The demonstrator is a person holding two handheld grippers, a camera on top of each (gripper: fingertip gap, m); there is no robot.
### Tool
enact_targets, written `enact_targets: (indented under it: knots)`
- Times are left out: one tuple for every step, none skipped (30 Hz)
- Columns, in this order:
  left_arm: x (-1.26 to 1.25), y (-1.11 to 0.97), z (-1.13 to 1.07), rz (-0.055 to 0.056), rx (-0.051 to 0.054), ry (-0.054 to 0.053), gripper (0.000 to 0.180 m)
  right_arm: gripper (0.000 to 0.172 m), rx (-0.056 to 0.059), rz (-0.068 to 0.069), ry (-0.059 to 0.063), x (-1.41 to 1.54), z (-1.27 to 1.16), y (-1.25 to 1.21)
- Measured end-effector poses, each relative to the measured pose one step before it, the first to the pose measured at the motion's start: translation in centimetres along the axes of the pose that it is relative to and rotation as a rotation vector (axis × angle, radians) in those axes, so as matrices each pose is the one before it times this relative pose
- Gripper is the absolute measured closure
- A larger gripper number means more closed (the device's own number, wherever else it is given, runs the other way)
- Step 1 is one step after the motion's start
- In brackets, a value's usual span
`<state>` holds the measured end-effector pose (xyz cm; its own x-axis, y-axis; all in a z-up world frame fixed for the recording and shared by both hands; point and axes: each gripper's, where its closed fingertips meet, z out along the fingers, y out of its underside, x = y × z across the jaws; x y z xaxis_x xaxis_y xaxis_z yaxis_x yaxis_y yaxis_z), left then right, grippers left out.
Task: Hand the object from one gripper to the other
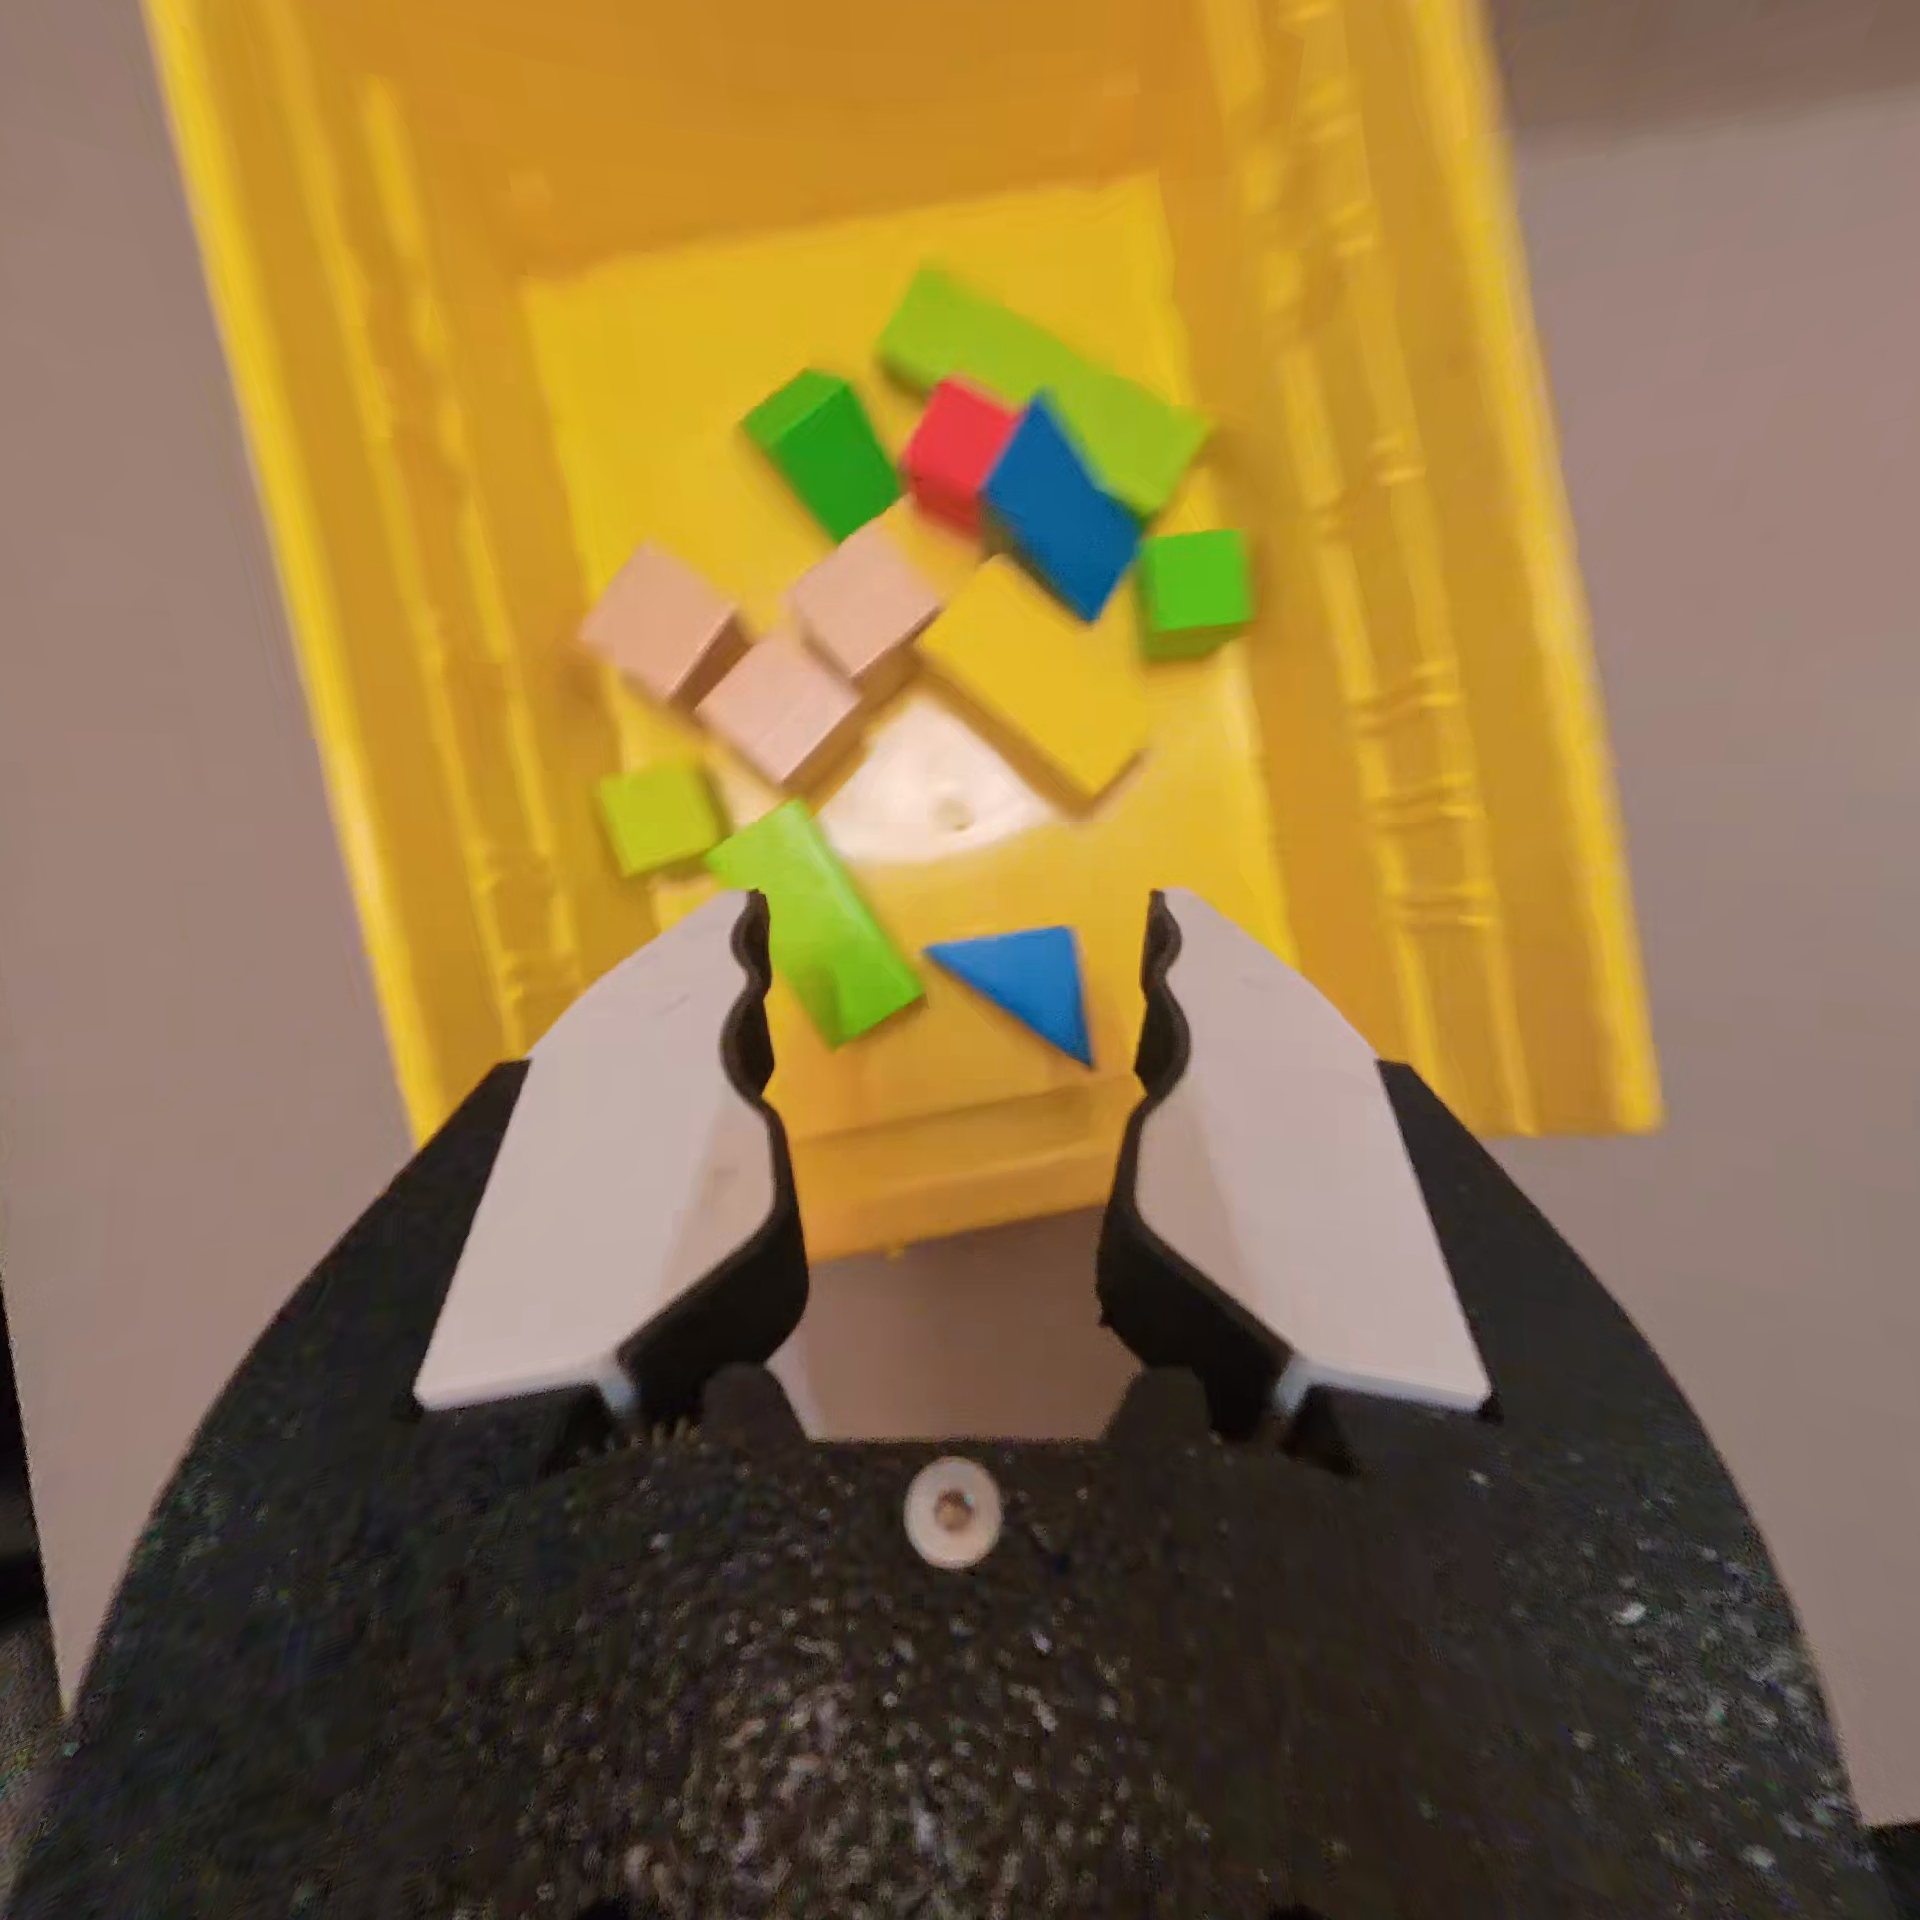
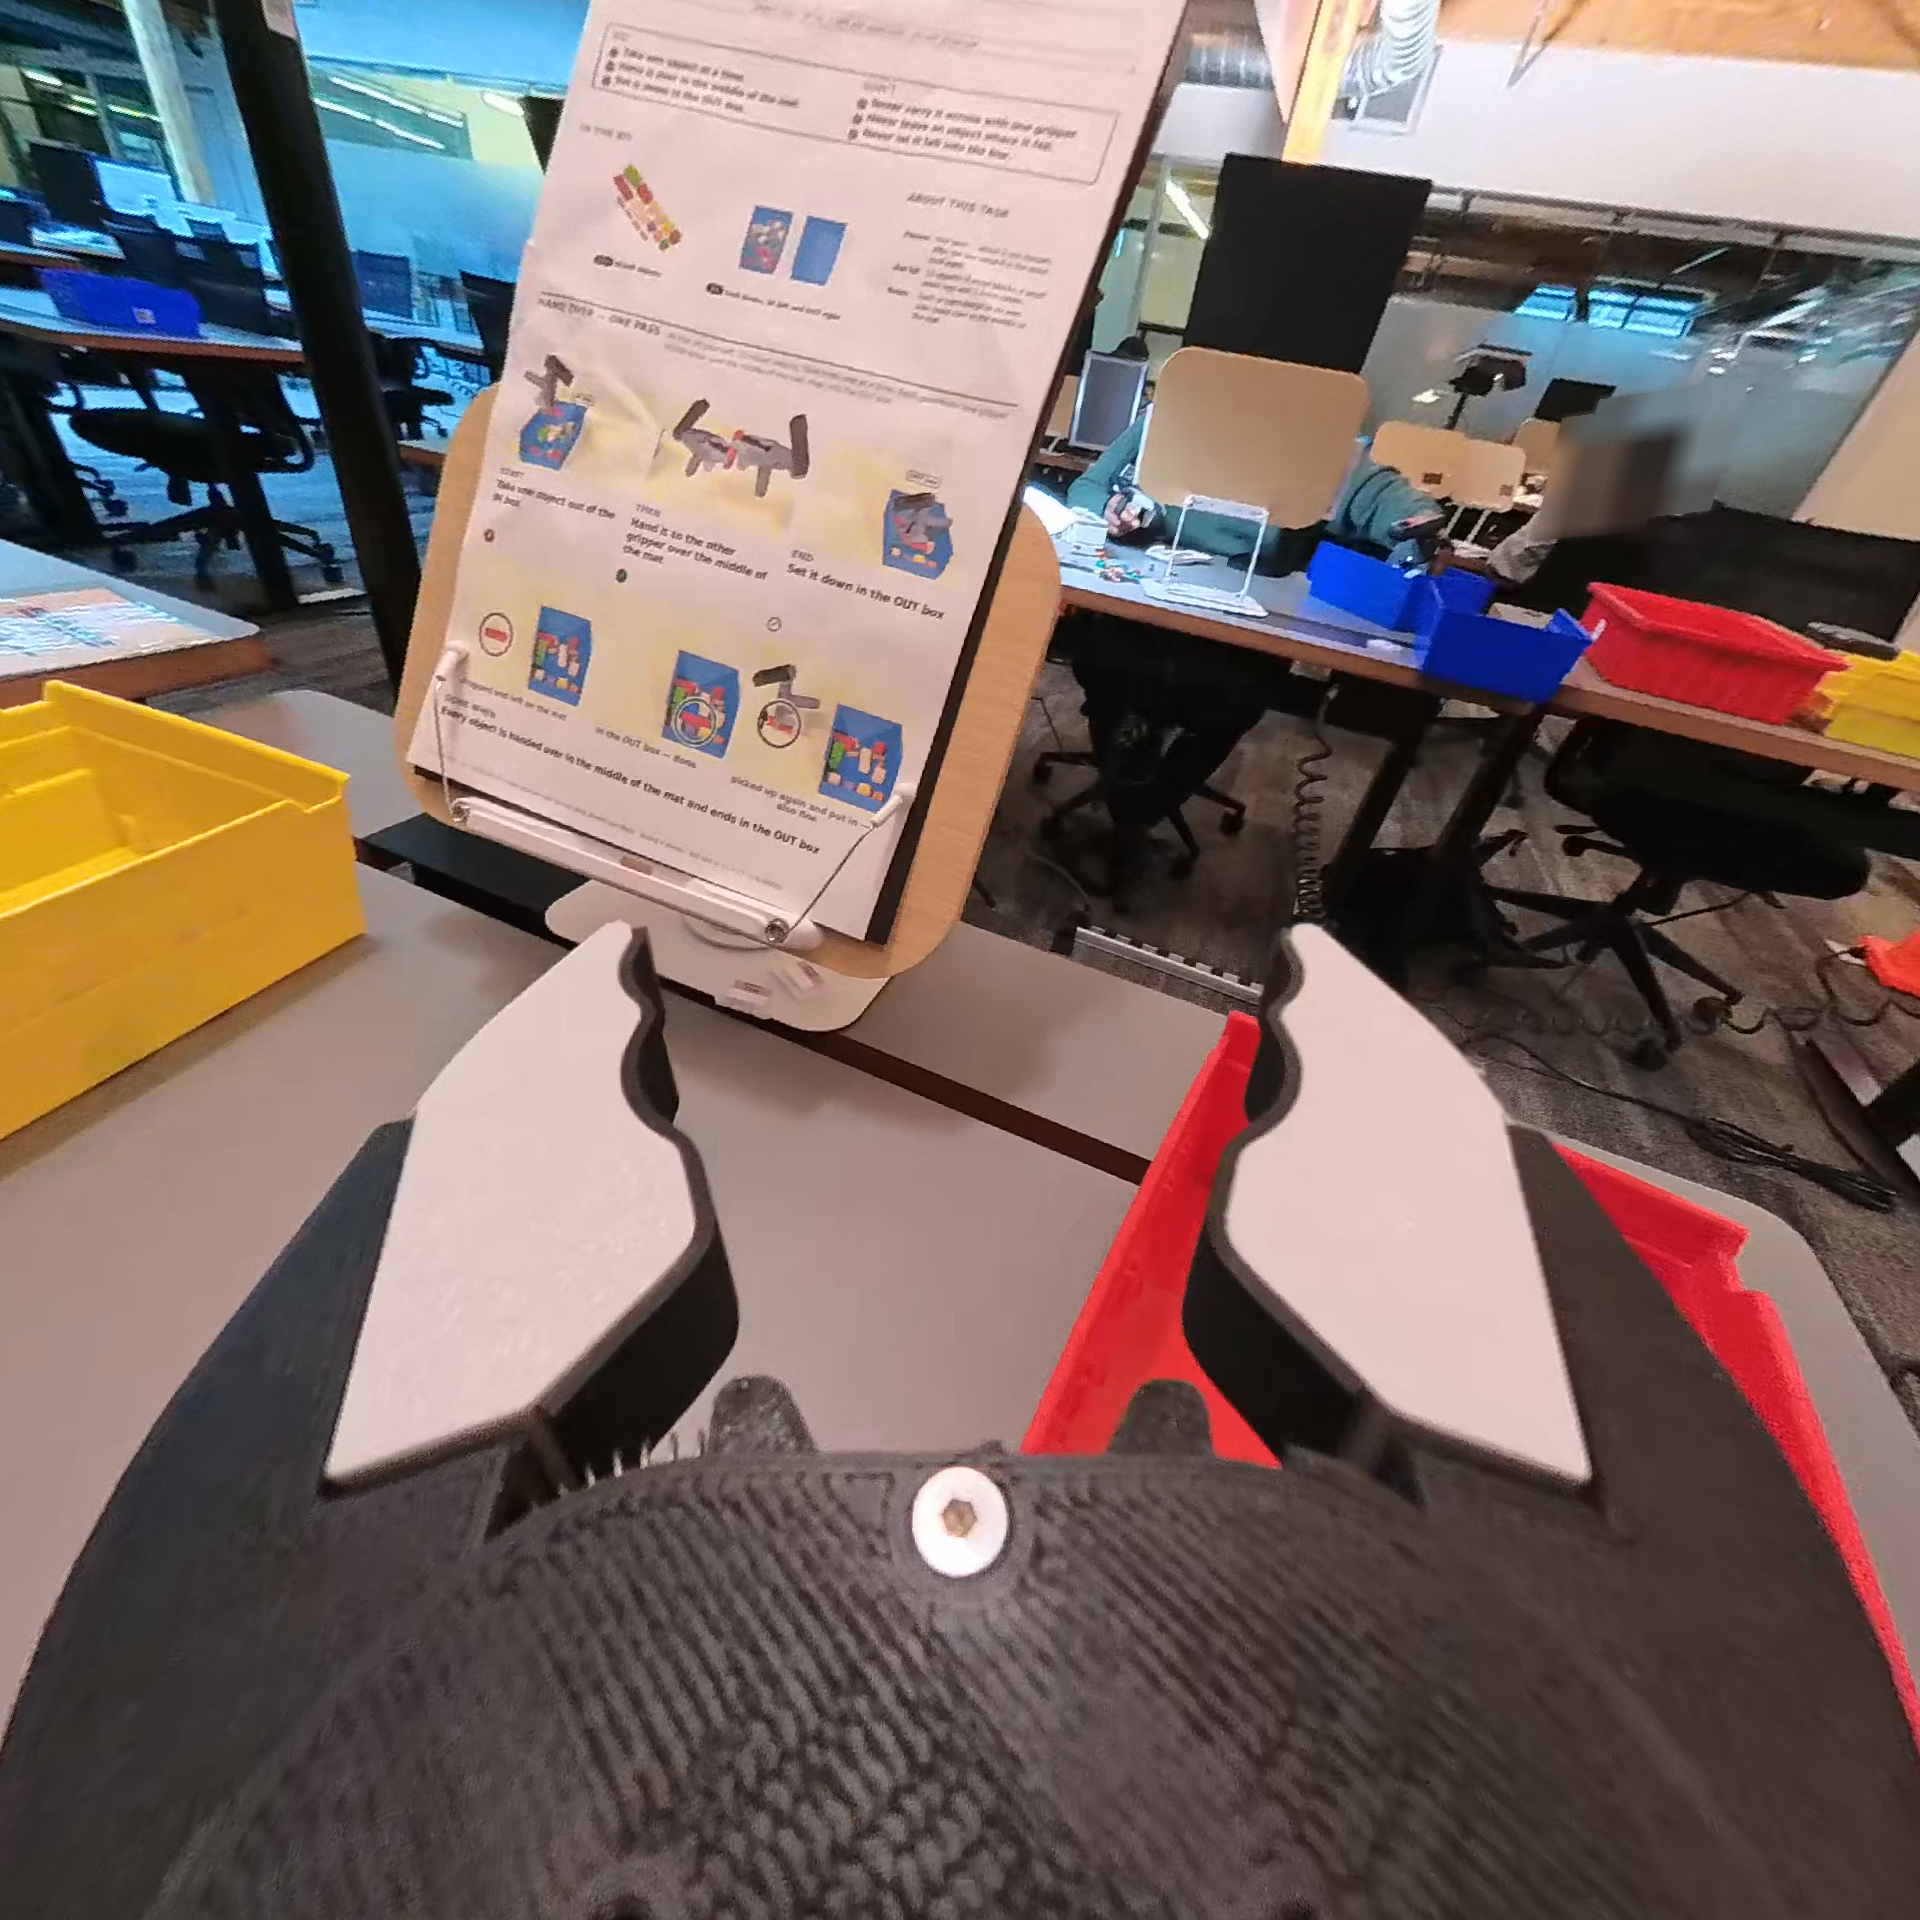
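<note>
Grey worktop (image 2: 883, 1247) runs under both bins, with an office of desks and chairs behind and a printed instruction sheet (image 2: 790, 416) propped on a stand at twelve o'clock from the right tongs (image 2: 961, 997). Those tongs are spread wide and carry nothing, hovering by the red bin (image 2: 1143, 1299) at their four o'clock.

The left tongs (image 1: 956, 977) also stand apart with nothing in them, looking down into the yellow bin (image 1: 312, 520), so they are the nearer pair to the blocks. Between their tips lie a lime green block (image 1: 831, 945), its long axis running from eleven to five o'clock beside the left finger (image 1: 644, 1039), and a flat blue triangle (image 1: 1029, 987). Neither looks pressed. Farther in at twelve o'clock sit painted and bare wooden cubes (image 1: 790, 707), smooth and hard-edged.
</note>
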<state>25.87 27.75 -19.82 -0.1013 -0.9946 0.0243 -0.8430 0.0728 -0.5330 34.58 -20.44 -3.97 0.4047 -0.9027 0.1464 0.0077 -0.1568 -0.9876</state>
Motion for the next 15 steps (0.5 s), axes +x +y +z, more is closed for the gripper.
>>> enact_targets:
  knots:
    - [-1.187, 0.775, 0.403, -0.0508, -0.0341, -0.0319, 0.114, 0.062, -0.0036, 0.0004, -0.0084, -0.220, 0.141, 0.072]
    - [-0.859, 0.689, 0.491, -0.0452, -0.0373, -0.0191, 0.115, 0.062, -0.0019, 0.0018, -0.0080, -0.204, 0.124, 0.054]
    - [-0.535, 0.640, 0.575, -0.0385, -0.0415, -0.0084, 0.114, 0.062, -0.0053, 0.0040, -0.0101, -0.239, 0.107, 0.078]
    - [-0.309, 0.513, 0.628, -0.0309, -0.0389, -0.0048, 0.114, 0.062, -0.0085, 0.0031, -0.0153, -0.320, 0.073, 0.086]
    - [-0.164, 0.376, 0.629, -0.0225, -0.0316, -0.0062, 0.114, 0.062, -0.0093, 0.0016, -0.0161, -0.345, 0.048, 0.063]
    - [-0.173, 0.182, 0.602, -0.0131, -0.0189, -0.0136, 0.115, 0.062, -0.0077, 0.0003, -0.0096, -0.259, 0.022, 0.044]
    - [-0.249, 0.100, 0.597, -0.0089, -0.0142, -0.0219, 0.115, 0.062, -0.0033, -0.0023, -0.0045, -0.199, 0.023, -0.024]
    - [-0.318, 0.264, 0.559, -0.0052, -0.0235, -0.0268, 0.115, 0.062, 0.0029, -0.0044, -0.0044, -0.216, 0.028, -0.105]
    - [-0.434, 0.293, 0.443, -0.0014, -0.0244, -0.0330, 0.115, 0.062, 0.0060, -0.0028, -0.0066, -0.263, 0.033, -0.155]
    - [-0.418, -0.063, 0.269, -0.0119, -0.0003, -0.0278, 0.114, 0.062, 0.0065, 0.0003, -0.0096, -0.312, 0.030, -0.180]
    - [-0.354, -0.341, 0.073, -0.0274, 0.0189, -0.0183, 0.119, 0.062, 0.0071, 0.0010, -0.0107, -0.322, 0.054, -0.188]
    - [-0.249, -0.134, 0.037, -0.0189, 0.0038, -0.0134, 0.123, 0.062, 0.0078, -0.0008, -0.0103, -0.328, 0.064, -0.191]
    - [-0.059, 0.078, 0.088, -0.0017, -0.0106, -0.0082, 0.122, 0.062, 0.0055, -0.0023, -0.0095, -0.315, 0.102, -0.145]
    - [0.032, 0.071, 0.057, 0.0043, -0.0111, -0.0066, 0.121, 0.062, 0.0009, -0.0031, -0.0089, -0.316, 0.128, -0.072]
    - [-0.005, 0.220, 0.046, 0.0104, -0.0195, -0.0116, 0.119, 0.062, -0.0017, -0.0041, -0.0073, -0.282, 0.143, -0.030]
